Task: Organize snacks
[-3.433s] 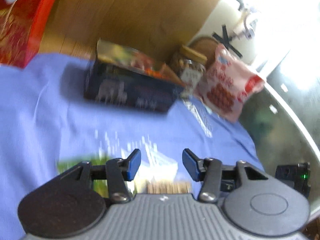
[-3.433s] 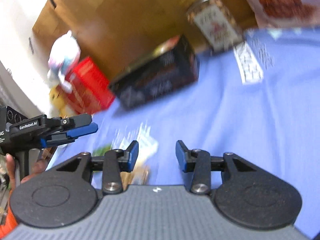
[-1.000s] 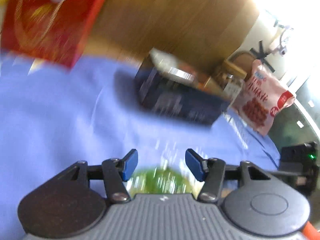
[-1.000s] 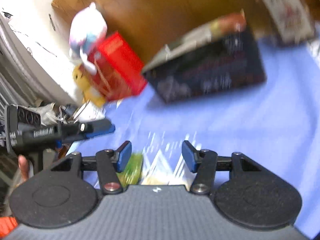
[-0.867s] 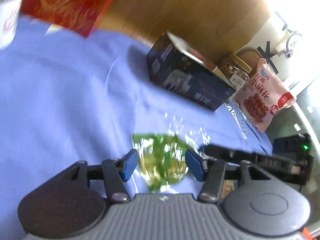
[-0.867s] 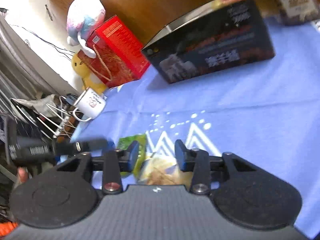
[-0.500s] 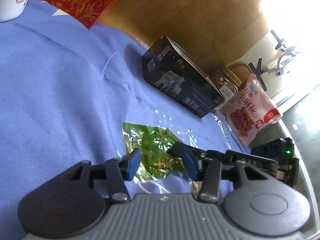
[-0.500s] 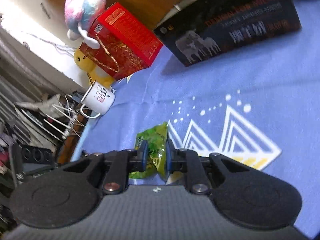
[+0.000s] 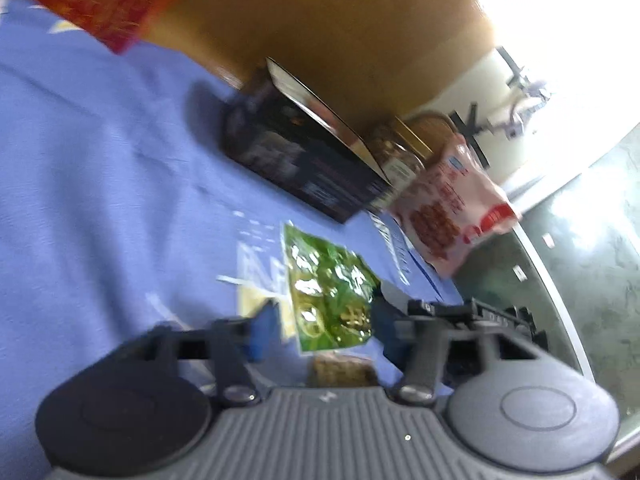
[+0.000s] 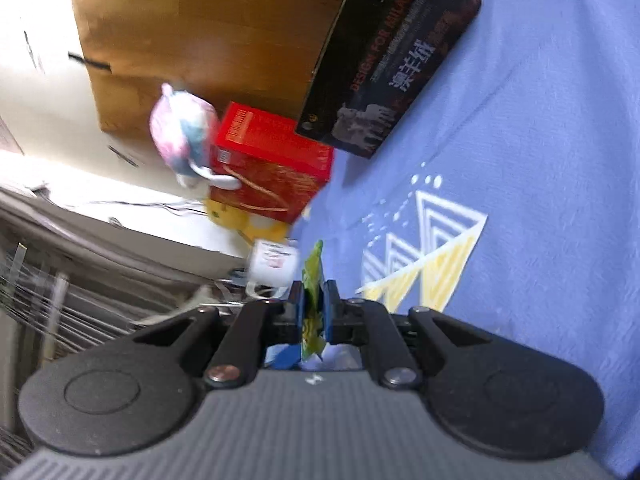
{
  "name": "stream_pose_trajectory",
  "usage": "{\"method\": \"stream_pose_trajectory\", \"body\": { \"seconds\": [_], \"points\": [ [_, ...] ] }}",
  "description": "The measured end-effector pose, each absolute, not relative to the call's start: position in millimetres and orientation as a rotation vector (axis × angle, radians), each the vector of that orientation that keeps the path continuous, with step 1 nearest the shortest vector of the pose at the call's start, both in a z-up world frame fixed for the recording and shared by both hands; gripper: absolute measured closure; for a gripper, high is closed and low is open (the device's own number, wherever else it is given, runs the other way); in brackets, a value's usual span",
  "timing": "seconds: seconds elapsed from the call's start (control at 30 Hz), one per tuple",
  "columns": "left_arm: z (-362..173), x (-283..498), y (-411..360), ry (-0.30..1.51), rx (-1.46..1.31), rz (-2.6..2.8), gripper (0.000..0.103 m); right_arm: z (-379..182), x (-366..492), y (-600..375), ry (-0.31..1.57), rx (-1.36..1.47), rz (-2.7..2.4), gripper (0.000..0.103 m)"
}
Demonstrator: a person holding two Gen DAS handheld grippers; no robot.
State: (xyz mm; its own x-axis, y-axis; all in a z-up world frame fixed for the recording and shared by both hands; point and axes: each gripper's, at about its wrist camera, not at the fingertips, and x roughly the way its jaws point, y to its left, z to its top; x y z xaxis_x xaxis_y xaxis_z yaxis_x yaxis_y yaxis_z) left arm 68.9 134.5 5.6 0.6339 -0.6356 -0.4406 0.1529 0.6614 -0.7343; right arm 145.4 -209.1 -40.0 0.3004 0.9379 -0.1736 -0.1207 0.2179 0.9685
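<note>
A green snack packet (image 10: 311,280) stands edge-on between the pads of my right gripper (image 10: 313,304). The jaws are closing and the pads press on it. In the left wrist view the same green packet (image 9: 328,292) shows its shiny face, lifted a little off the blue cloth (image 9: 100,160). My left gripper (image 9: 322,326) has its blue fingertips on either side of the packet's near end. Those jaws are closing, but a gap still shows beside the packet. The right gripper's dark frame (image 9: 480,314) reaches in from the right. A brown snack (image 9: 340,372) lies under the packet.
A black box (image 9: 304,168) stands at the back with a jar (image 9: 400,156) and a pink snack bag (image 9: 452,216) to its right. A red gift box (image 10: 272,168), a plush toy (image 10: 184,140) and a white mug (image 10: 272,264) sit at the cloth's far edge.
My right gripper has shut on the green packet and rolled, so the packet now stands on edge instead of lying flat. The left gripper has shifted and tilted a little.
</note>
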Motion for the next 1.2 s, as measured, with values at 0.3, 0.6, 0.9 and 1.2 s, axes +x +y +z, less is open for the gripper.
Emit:
{"method": "stream_pose_trajectory", "body": {
  "seconds": [0.3, 0.6, 0.9, 1.2],
  "points": [
    [91.7, 151.2, 101.5, 0.638, -0.552, -0.531, 0.082, 46.6, 196.9, -221.1, 0.823, 0.922, 0.898, 0.091],
    [93.3, 250.5, 69.7, 0.667, -0.489, -0.484, 0.081, 118.5, 289.1, -200.5, 0.704, 0.582, 0.759, 0.091],
    [56.6, 269.8, 51.8, 0.731, -0.387, -0.442, 0.079, 52.8, 316.2, -193.7, 0.71, 0.391, 0.659, 0.08],
    [82.9, 232.3, 59.5, 0.658, -0.349, -0.409, 0.072, 68.6, 273.8, -200.0, 0.51, 0.239, 0.529, 0.06]
  ]
}}
